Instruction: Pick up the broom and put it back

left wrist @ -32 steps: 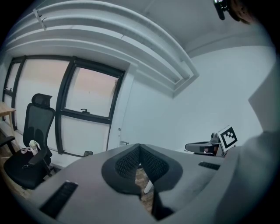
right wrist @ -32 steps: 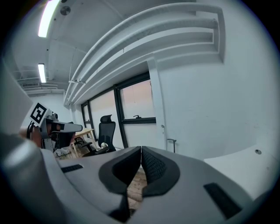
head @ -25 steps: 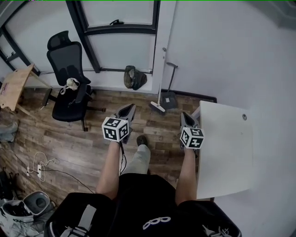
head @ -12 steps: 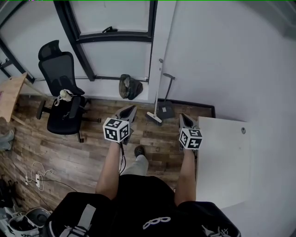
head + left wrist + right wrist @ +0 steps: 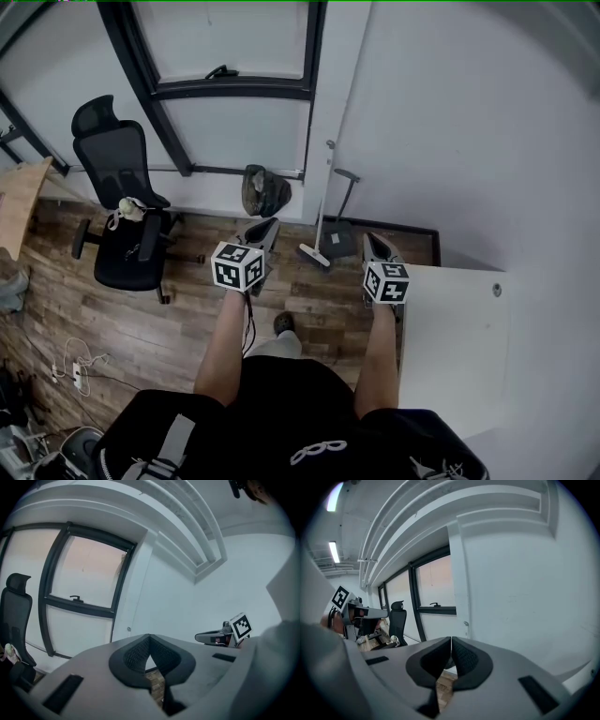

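Jaws of the left gripper point(image 5: 263, 228) and right gripper point(image 5: 376, 240) are seen pressed together, nothing held. At twelve o'clock, the broom point(image 5: 317, 254) is leaned against the wall point(image 5: 450, 122), beside a dustpan point(image 5: 339, 236).

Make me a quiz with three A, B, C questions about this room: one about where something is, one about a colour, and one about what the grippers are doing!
1. Where is the broom?
A) on the table
B) standing against the wall beside the dustpan
C) flat in the middle of the floor

2. What colour is the office chair?
A) red
B) white
C) black

3. How are the left gripper and the right gripper?
A) both shut and empty
B) both wide open
C) one holding a cup

Answers:
1 B, the head view shows it upright at the wall next to the dustpan.
2 C, its seat and back are black.
3 A, each gripper view shows the jaws together with nothing between them.
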`<state>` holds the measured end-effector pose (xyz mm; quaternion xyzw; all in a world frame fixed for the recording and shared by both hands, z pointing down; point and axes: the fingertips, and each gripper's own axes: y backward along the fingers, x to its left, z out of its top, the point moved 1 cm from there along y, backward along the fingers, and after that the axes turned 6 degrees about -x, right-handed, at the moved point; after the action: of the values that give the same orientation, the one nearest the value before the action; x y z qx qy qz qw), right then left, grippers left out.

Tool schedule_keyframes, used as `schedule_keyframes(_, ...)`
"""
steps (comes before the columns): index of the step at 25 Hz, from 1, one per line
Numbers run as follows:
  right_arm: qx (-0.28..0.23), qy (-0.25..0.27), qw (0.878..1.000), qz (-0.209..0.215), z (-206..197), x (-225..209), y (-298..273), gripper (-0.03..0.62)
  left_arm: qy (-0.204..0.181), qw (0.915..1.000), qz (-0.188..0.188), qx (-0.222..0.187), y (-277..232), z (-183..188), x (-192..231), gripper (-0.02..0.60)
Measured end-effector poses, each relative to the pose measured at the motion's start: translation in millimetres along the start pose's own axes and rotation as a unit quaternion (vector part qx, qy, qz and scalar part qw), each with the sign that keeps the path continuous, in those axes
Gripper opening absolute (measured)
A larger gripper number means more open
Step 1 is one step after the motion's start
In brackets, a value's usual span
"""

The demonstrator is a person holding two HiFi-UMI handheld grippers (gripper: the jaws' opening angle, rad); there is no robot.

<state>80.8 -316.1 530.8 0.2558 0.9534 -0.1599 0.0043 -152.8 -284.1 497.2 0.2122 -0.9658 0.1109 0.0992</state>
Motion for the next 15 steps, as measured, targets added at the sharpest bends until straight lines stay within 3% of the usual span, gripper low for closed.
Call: schedule_keyframes(15,0.007,0.004,1.000,0.020,15.4,0.5,-80.6,0.025,0.012,0.9999,0.007,0.000,-46.0,14.1,53.5,0.018)
